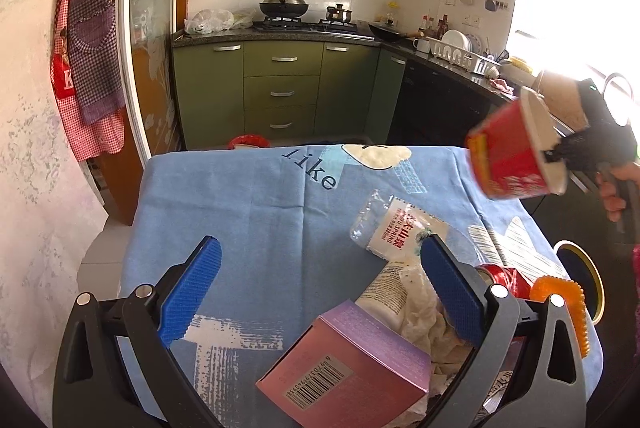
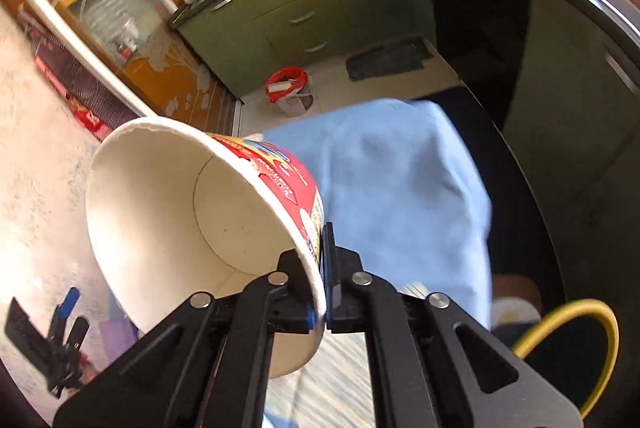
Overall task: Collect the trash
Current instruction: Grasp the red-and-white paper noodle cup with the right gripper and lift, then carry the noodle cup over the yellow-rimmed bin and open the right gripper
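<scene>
My right gripper is shut on the rim of a red and white paper noodle cup, held tilted in the air over the table's right side; the cup and that gripper also show in the left wrist view. My left gripper is open and empty, low over the blue tablecloth. Near it lie a pink and purple carton, a crushed clear water bottle, a white tube, crumpled tissue, a red can and an orange spiky item.
A black bin with a yellow rim stands by the table's right edge, also in the left wrist view. A red bucket sits on the kitchen floor beyond the table. Green cabinets and a counter run behind.
</scene>
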`<action>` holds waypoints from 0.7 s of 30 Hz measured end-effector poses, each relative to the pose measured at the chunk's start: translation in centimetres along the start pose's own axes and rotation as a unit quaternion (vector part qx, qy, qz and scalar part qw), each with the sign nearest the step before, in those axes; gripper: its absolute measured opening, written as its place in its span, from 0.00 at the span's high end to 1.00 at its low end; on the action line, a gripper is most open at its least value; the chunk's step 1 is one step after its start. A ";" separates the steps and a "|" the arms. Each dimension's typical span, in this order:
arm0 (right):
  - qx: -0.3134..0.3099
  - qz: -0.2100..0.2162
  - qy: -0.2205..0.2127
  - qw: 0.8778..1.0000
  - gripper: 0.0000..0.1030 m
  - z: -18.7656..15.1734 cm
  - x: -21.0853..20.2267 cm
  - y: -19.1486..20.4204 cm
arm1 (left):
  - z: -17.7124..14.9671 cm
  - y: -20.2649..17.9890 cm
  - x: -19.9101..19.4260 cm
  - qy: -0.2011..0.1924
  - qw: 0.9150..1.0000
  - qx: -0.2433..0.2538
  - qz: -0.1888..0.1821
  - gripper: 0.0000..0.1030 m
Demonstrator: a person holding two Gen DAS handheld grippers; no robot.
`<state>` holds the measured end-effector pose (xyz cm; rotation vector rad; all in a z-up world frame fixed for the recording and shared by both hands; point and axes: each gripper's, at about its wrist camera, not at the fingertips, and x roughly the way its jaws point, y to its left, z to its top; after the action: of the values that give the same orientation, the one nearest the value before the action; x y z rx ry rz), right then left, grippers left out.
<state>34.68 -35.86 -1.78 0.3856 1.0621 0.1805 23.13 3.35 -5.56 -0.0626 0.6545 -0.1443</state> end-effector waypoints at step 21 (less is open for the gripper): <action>0.232 -0.138 0.119 0.955 0.80 -13.8 -4.4 -27.4 | -1.1 -6.8 -3.4 0.004 0.995 0.078 -0.064 0.04</action>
<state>19.41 -59.38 -14.89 0.6432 1.3863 -0.2858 19.03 -2.91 -3.71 0.0472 0.6450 -0.3186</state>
